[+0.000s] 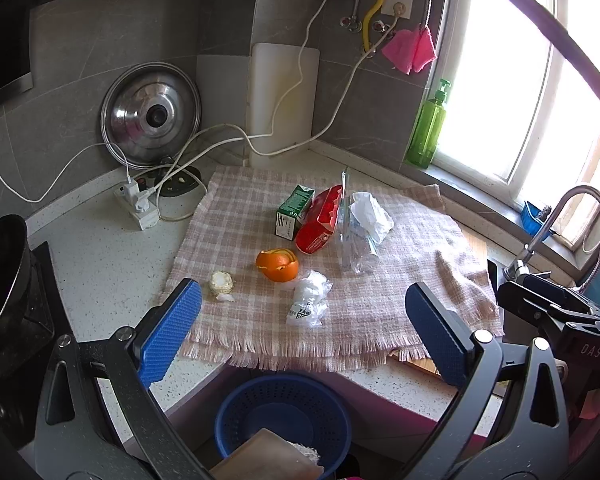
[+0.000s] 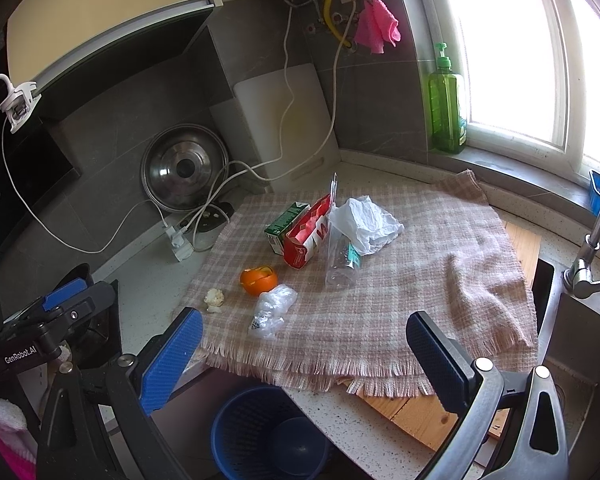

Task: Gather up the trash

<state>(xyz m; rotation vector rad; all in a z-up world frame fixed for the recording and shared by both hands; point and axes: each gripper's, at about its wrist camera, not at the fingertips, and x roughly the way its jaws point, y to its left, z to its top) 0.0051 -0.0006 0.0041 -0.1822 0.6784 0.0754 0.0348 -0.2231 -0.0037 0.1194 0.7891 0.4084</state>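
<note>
- Since both my grippers hang wide open and empty, nothing's grabbed yet.
- Crumpled plastic bag sits dead ahead of left gripper, nearer than right gripper.
- Blue bin waits right below.

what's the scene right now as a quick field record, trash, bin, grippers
surface: pink checked cloth on a speckled counter
trash on cloth: orange peel, crumpled clear plastic bag, green carton, red packet, clear plastic bottle, white crumpled tissue, pale garlic scrap
bin: blue perforated basket below the counter edge
left gripper: open, empty
right gripper: open, empty
</note>
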